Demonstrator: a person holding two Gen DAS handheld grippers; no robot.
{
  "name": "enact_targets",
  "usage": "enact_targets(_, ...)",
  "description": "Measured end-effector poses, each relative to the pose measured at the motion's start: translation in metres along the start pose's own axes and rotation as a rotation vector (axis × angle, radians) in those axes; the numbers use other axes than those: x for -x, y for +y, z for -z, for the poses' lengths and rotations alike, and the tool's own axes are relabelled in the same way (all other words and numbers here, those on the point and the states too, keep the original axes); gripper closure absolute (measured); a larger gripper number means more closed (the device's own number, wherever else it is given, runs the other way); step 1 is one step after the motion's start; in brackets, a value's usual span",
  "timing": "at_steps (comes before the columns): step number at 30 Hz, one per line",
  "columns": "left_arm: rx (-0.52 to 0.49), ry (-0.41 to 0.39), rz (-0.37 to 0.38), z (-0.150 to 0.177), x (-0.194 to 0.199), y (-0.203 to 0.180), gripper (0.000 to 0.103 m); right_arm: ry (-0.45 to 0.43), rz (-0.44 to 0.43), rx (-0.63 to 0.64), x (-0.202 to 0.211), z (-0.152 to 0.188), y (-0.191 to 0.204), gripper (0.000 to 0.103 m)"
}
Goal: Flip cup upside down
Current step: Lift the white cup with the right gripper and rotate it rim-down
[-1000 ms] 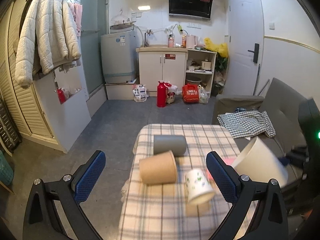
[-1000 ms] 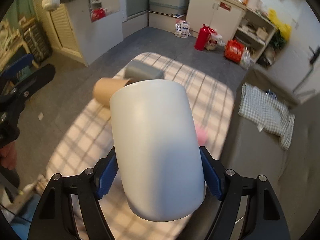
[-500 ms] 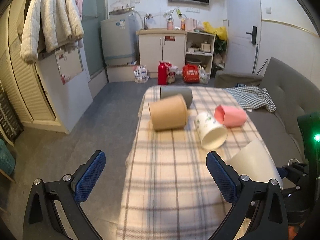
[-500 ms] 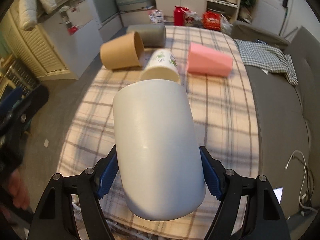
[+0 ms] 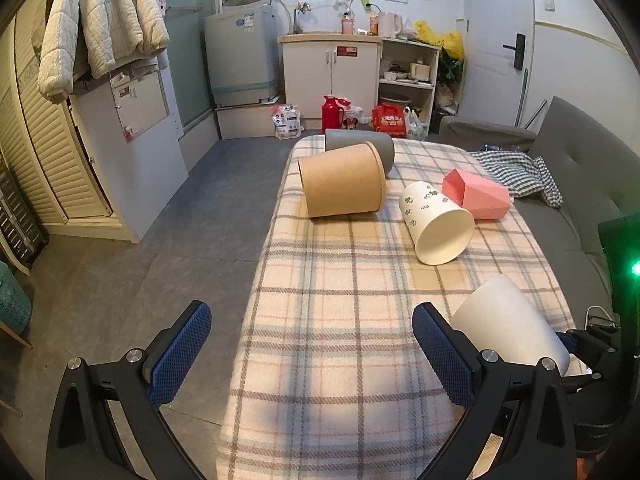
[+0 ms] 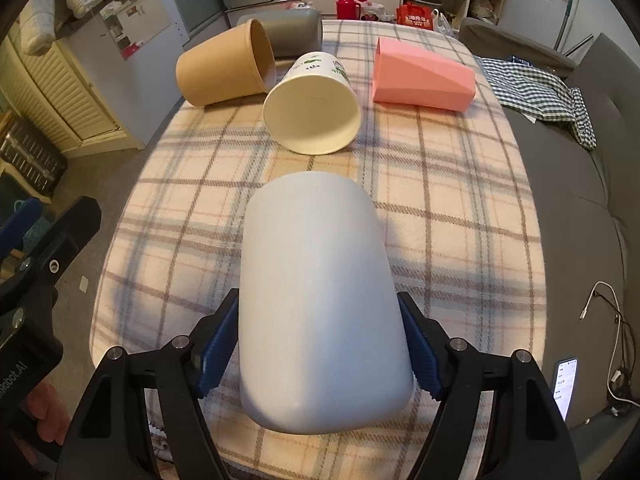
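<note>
My right gripper (image 6: 320, 344) is shut on a plain white cup (image 6: 320, 300), its blue pads pressing both sides. The cup is tilted, its far end down toward the plaid table (image 6: 460, 184) near the front edge; which end is its mouth I cannot tell. The same cup shows in the left wrist view (image 5: 508, 332) at the lower right, behind my left gripper's right finger. My left gripper (image 5: 312, 352) is open and empty, over the table's near left edge.
Lying on their sides further back: a brown paper cup (image 5: 344, 190), a grey cup (image 5: 360, 146), a white flower-print cup (image 5: 436, 222) and a pink faceted cup (image 5: 478, 194). A grey sofa (image 5: 580, 184) runs along the right. A phone (image 6: 564, 384) lies at lower right.
My right gripper has carried the white cup back and down, from high over the table to low over its near end. The left gripper's view has dropped toward the table.
</note>
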State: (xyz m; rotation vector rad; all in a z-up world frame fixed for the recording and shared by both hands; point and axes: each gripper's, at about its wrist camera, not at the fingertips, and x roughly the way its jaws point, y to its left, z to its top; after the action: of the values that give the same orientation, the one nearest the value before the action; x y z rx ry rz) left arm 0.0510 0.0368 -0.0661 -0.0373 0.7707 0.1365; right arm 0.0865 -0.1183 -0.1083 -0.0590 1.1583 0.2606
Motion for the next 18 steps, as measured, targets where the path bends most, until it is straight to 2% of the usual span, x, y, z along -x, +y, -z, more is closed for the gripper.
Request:
enact_targets(2, -0.001, 0.004, -0.010, 0.000, -0.001, -0.002, 0.000, -0.018, -0.001, -0.004, 0.001, 0.001, -0.001, 0.028)
enact_targets(5, 0.001, -0.002, -0.020, -0.001, 0.001, -0.004, 0.000, -0.065, 0.000, 0.002, 0.010, 0.003, -0.003, 0.015)
enact_targets(9, 0.001, -0.016, -0.028, -0.005, 0.009, -0.010, 0.000, -0.125, -0.013, 0.006, 0.028, 0.006, -0.012, 0.014)
enact_targets(14, 0.003, -0.041, 0.004, -0.006, 0.024, -0.027, 0.000, -0.249, 0.022, -0.033, 0.062, 0.017, -0.043, 0.014)
enact_targets(18, 0.000, -0.023, 0.090, 0.002, 0.031, -0.059, 0.000, -0.350, 0.088, -0.119, 0.089, 0.028, -0.085, 0.014)
